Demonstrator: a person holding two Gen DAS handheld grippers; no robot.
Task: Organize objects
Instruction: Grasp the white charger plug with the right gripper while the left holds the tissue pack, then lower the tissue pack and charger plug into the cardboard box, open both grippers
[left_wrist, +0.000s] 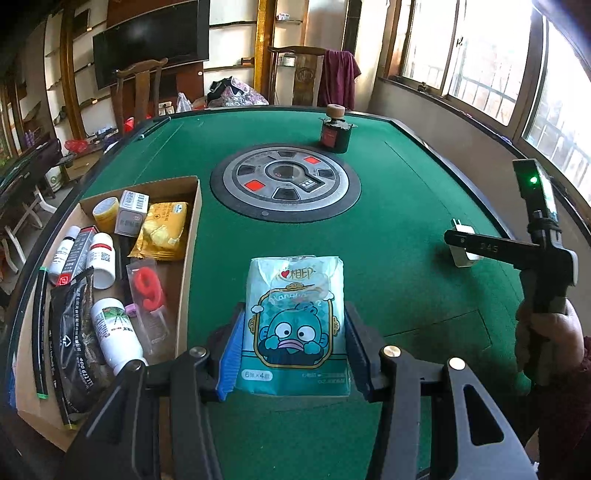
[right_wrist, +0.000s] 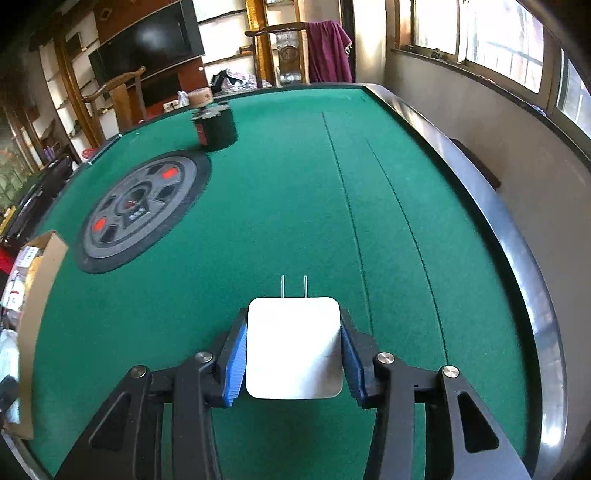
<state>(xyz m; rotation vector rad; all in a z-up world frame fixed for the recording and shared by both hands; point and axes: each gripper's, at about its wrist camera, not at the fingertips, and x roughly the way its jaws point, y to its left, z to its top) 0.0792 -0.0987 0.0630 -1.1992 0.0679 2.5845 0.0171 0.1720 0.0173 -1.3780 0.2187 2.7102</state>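
My left gripper is shut on a teal tissue pack with a cartoon face, held just right of the cardboard box. My right gripper is shut on a white plug charger, its two prongs pointing away over the green felt. The right gripper and the charger also show at the right of the left wrist view. The box holds white bottles, a yellow snack bag, a red "9" candle, a tape roll and small cartons.
A dark jar with a wooden knob stands at the far side of the green table; it also shows in the right wrist view. A round control panel sits in the table's centre. Chairs and shelves stand behind.
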